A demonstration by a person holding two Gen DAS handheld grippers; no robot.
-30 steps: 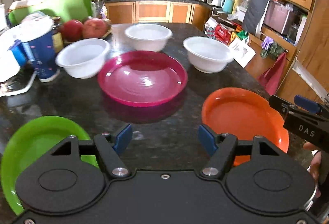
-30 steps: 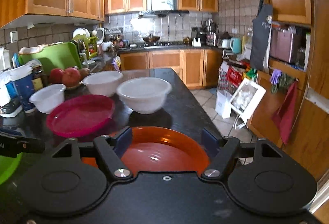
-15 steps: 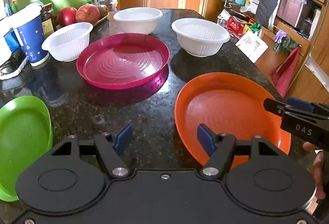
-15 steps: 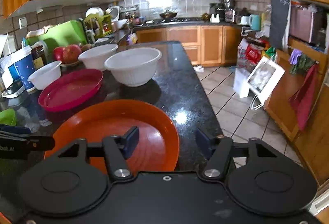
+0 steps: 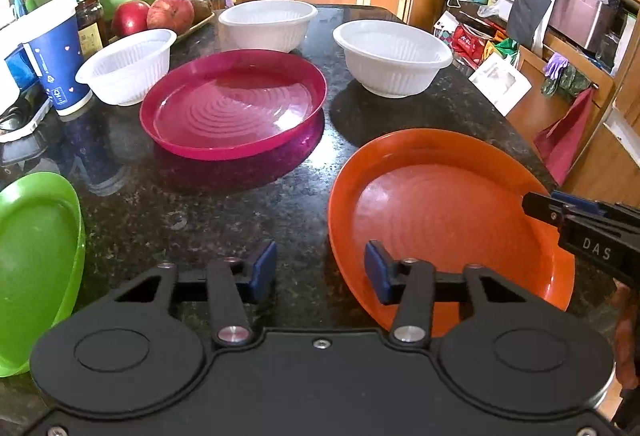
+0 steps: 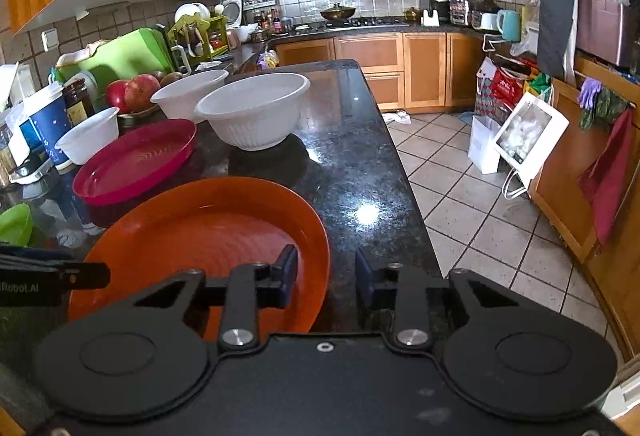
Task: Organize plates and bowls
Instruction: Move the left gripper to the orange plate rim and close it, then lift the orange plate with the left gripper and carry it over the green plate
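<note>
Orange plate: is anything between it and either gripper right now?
Nothing visible. The orange plate lies bare on the countertop. The open left gripper straddles its near-left rim, and the open right gripper straddles its right rim. Neither has closed on it.

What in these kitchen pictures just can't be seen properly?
- Green plate: left wrist view, cut off by the left edge and partly hidden behind the left gripper.
- Orange plate: right wrist view, its near rim is hidden under the right gripper.
- Jar label: left wrist view, too small to read.
- Blue paper cup: right wrist view, its base is hidden behind a white bowl.
</note>
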